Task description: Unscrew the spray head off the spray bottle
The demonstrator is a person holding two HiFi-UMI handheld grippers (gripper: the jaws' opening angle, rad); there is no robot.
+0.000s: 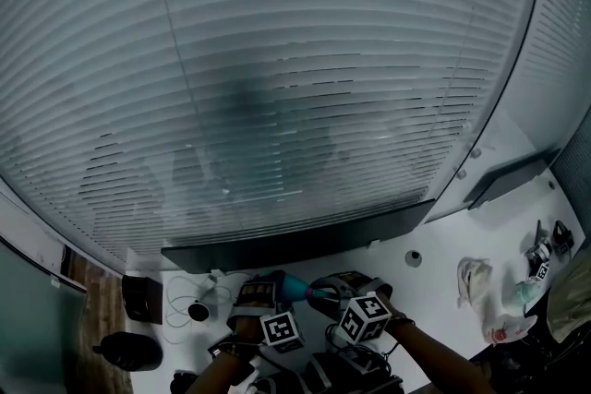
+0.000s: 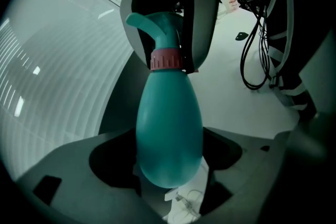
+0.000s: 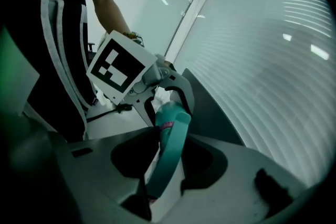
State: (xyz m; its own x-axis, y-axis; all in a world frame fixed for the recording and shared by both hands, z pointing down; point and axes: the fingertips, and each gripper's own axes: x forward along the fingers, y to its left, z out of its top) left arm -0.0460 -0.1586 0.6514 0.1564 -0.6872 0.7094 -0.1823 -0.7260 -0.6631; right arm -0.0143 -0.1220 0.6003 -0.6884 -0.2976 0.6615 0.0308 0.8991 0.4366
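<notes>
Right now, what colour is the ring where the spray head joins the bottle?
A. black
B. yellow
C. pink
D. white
C: the ring round the neck of the teal bottle is pink.

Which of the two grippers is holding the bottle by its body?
The left gripper: the body of the teal spray bottle is clamped between its fingers. The right gripper is at the spray head instead, fingers closing around the pink collar.

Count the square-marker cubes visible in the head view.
2: the left cube just below the spray bottle, the right cube to its lower right. Others may be hidden.
</notes>
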